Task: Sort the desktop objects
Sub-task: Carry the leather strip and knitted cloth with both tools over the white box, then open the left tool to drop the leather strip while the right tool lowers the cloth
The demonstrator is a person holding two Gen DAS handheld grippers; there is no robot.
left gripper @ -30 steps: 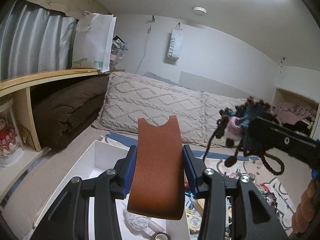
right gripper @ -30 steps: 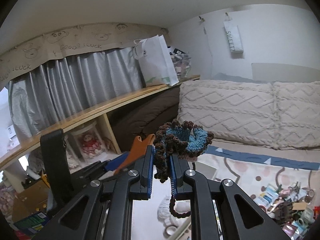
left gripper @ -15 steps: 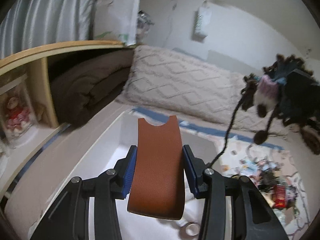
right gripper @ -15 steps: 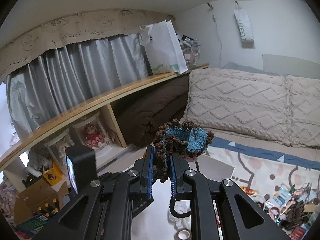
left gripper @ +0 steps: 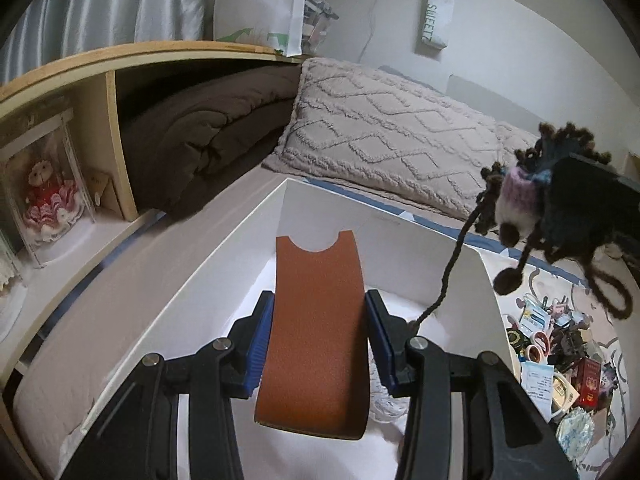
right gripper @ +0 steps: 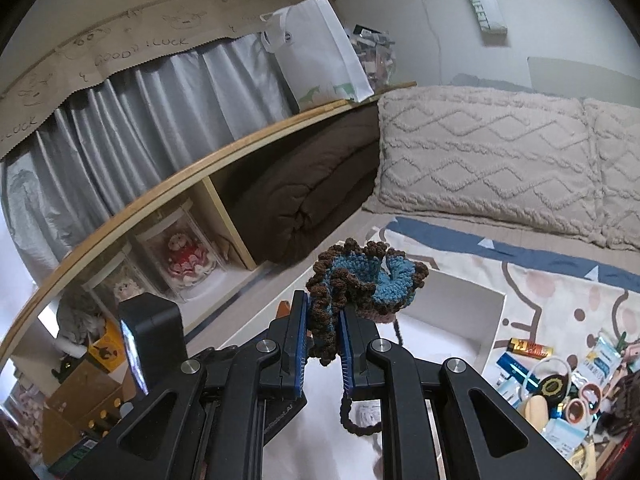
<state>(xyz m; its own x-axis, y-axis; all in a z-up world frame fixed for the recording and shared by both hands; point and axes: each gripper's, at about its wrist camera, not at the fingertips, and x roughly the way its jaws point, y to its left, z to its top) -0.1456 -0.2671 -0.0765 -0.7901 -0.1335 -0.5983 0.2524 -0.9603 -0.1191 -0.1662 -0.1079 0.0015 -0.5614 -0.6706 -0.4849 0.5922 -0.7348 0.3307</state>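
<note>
My left gripper (left gripper: 320, 312) is shut on a curved orange-brown leather sleeve (left gripper: 318, 332) with a notch at its far end, held above the white open box (left gripper: 224, 272). To its right hangs a brown, blue and pink crochet pouch (left gripper: 520, 204) with dangling cords, gripped by the other tool. In the right wrist view my right gripper (right gripper: 324, 320) is shut on that crochet pouch (right gripper: 360, 284), over the white box (right gripper: 460, 308). The left tool's black body (right gripper: 152, 336) shows at lower left.
A heap of small desktop items (left gripper: 560, 352) lies on the patterned sheet right of the box, seen too as small items (right gripper: 560, 380). Cream pillows (left gripper: 384, 136), a folded brown duvet (left gripper: 208, 136) under a wooden shelf (left gripper: 120, 56), and a boxed doll (left gripper: 48, 196) surround the bed.
Both grippers have sunk and tilted down toward the white box, which now fills more of each view. The sleeve and the crochet pouch stay gripped as before.
</note>
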